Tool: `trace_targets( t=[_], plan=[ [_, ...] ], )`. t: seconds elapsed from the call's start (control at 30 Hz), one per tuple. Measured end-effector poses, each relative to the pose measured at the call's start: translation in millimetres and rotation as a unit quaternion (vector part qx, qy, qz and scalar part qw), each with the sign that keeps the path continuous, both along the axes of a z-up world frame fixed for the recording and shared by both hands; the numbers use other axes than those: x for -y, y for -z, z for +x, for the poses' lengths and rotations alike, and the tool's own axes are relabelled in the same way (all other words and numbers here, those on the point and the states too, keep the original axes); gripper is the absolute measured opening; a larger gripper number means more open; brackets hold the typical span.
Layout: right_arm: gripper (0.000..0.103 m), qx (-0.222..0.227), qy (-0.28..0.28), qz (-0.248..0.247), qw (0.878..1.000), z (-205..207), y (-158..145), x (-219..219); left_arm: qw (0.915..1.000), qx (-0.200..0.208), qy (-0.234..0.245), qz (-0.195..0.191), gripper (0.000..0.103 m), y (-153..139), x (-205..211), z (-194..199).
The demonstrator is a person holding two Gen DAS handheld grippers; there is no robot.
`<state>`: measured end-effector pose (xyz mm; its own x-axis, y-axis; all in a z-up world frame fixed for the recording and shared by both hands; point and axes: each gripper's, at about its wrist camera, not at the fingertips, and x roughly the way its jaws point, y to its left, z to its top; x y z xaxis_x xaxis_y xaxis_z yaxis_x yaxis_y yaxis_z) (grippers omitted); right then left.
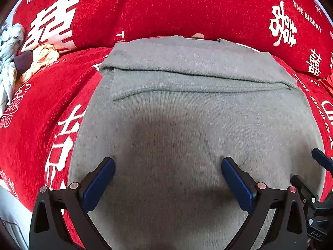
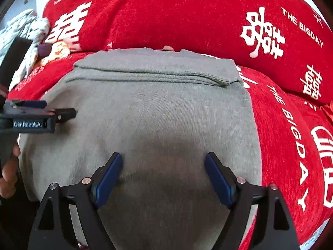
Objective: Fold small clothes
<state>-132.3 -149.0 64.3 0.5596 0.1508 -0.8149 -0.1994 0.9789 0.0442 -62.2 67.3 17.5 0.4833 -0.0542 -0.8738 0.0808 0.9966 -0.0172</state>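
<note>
Both grippers' fingers (image 1: 104, 173) gape above folded grey garment (image 1: 187, 108).

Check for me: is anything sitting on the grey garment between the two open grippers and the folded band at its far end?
Nothing visible is in the way. The grey garment lies bare ahead of the left gripper and the right gripper, right up to the folded band. The crumpled clothes lie off to the left on the red cover.
</note>
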Motion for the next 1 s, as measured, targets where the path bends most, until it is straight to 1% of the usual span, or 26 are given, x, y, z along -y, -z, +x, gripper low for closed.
trace_targets(
  t=[0.13, 0.2, 0.23, 0.27, 0.33, 0.4, 0.47, 0.53, 0.6, 0.63, 0.7, 0.77, 0.8, 0.83, 0.9, 0.93, 0.97, 1.0],
  plan=[
    [0.084, 0.015, -0.011, 0.005, 1.000, -13.2, 0.6, 3.9, 1.0000, 0.003, 0.002, -0.009, 0.102, -0.2, -5.5, -14.8],
    [0.084, 0.006, -0.021, 0.016, 1.000, -18.0, -1.6, 10.0, 0.9999, 0.000, 0.000, -0.015, 0.102, -2.6, -10.7, -24.1],
    [0.084, 0.003, -0.015, 0.021, 1.000, -20.9, -3.3, 16.0, 0.9998, 0.001, -0.004, -0.021, 0.102, -5.7, -17.3, -32.1],
    [0.084, 0.013, 0.007, 0.033, 0.999, -28.4, -6.5, 27.3, 0.9997, 0.005, -0.012, -0.022, 0.102, -8.2, -25.3, -40.6],
    [0.084, 0.024, 0.044, 0.051, 0.997, -40.4, -9.9, 46.6, 0.9994, 0.016, -0.030, -0.011, 0.102, -10.1, -39.9, -53.8],
    [0.084, 0.030, 0.079, 0.055, 0.995, -56.5, -10.8, 70.8, 0.9984, 0.027, -0.050, -0.008, 0.102, -10.2, -55.8, -66.0],
    [0.084, 0.024, 0.088, 0.058, 0.994, -68.4, -8.8, 85.1, 0.9974, 0.017, -0.064, -0.028, 0.102, -5.5, -73.0, -73.2],
    [0.084, 0.013, 0.085, 0.065, 0.994, -76.5, -4.8, 92.2, 0.9961, -0.009, -0.067, -0.056, 0.102, 7.0, -84.8, -76.1],
    [0.084, -0.002, 0.074, 0.071, 0.995, -82.6, 1.9, 92.8, 0.9946, -0.033, -0.066, -0.072, 0.102, 22.7, -87.3, -77.8],
    [0.084, -0.008, 0.067, 0.072, 0.995, -84.1, 5.6, 90.5, 0.9945, -0.020, -0.070, -0.076, 0.102, 22.3, -87.8, -81.4],
    [0.082, -0.017, 0.056, 0.075, 0.995, -85.5, 14.0, 80.8, 0.9944, -0.019, -0.068, -0.079, 0.102, 23.2, -84.7, -83.7],
    [0.081, -0.003, 0.049, 0.060, 0.997, -88.0, 15.1, 69.7, 0.9947, -0.015, -0.066, -0.077, 0.102, 23.0, -80.9, -85.2],
    [0.077, -0.001, 0.035, 0.057, 0.998, -88.1, 15.2, 62.5, 0.9951, -0.016, -0.059, -0.077, 0.102, 23.1, -78.1, -86.2],
    [0.076, 0.004, 0.030, 0.043, 0.999, -88.2, 14.4, 54.6, 0.9954, -0.015, -0.055, -0.076, 0.102, 23.0, -76.2, -86.4],
    [0.064, 0.009, 0.024, 0.020, 0.999, -89.5, 15.1, 46.6, 0.9957, -0.010, -0.052, -0.076, 0.101, 23.0, -74.9, -88.4],
    [0.061, 0.012, 0.020, 0.017, 1.000, -90.6, 14.8, 45.1, 0.9956, -0.005, -0.053, -0.078, 0.099, 23.2, -75.6, -89.7],
    [0.051, 0.013, 0.019, 0.019, 1.000, -91.1, 14.1, 45.5, 0.9954, 0.000, -0.054, -0.079, 0.093, 22.3, -77.3, -91.5],
    [0.035, 0.014, 0.019, 0.026, 0.999, -91.4, 12.9, 47.5, 0.9951, 0.009, -0.054, -0.082, 0.084, 19.5, -81.1, -94.5]
  ],
)
